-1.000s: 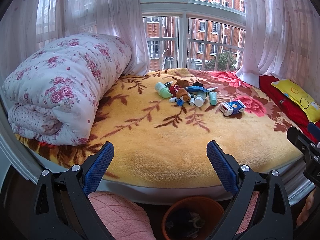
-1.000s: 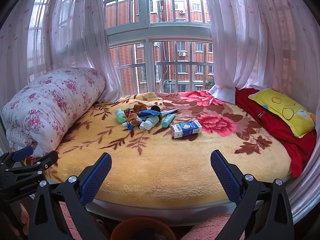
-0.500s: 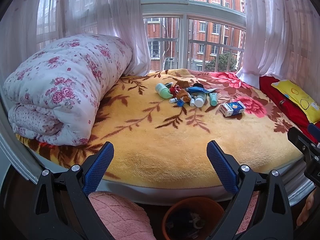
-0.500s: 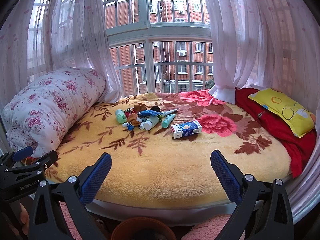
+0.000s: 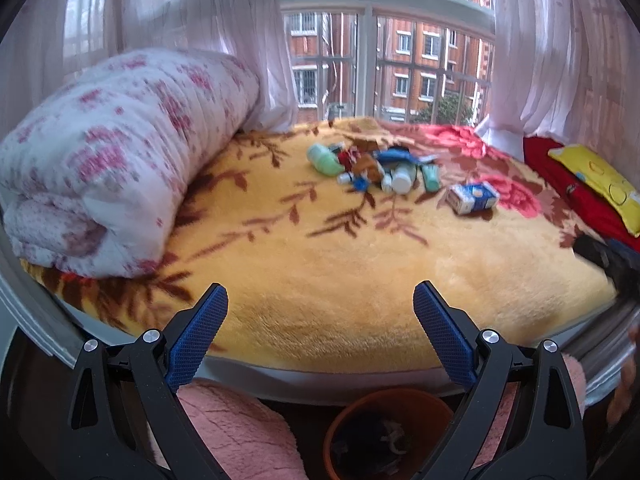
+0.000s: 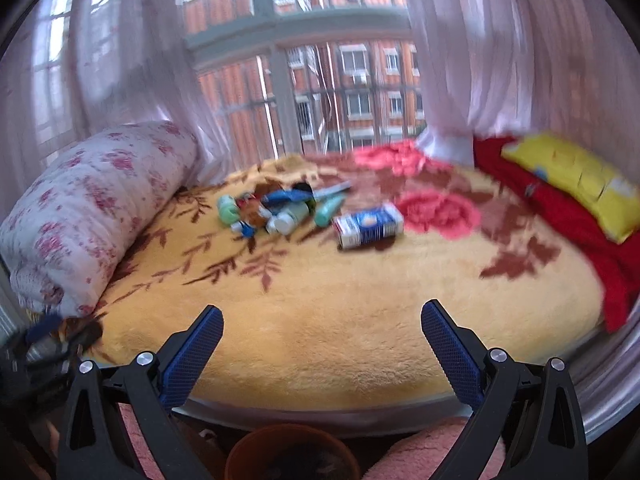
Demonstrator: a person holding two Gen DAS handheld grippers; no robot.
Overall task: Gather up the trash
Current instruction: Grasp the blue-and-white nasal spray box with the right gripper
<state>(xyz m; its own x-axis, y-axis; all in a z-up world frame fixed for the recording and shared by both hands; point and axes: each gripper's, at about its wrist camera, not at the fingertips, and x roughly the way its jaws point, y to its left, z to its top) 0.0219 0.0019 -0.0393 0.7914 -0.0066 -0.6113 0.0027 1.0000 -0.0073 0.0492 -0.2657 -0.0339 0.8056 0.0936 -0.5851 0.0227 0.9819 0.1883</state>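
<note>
- Trash point(image 5: 376, 166) lay heaped on the yellow floral blanket point(image 5: 320, 264), toward the window side: bottles, tubes and wrappers, too blurred to sort further.
- A blue-and-white carton point(image 6: 369, 225) lay on its side just right of the heap, apart from it.
- The left gripper point(image 5: 320, 300) was spread wide over the blanket's near edge, holding nothing.
- The right gripper point(image 6: 322, 322) was likewise wide open and empty.
- An orange bin point(image 5: 348, 412) stood on the floor below the blanket's near edge, seemingly with scraps inside.
- A rolled floral quilt point(image 5: 120, 152) sat left of the heap.
</note>
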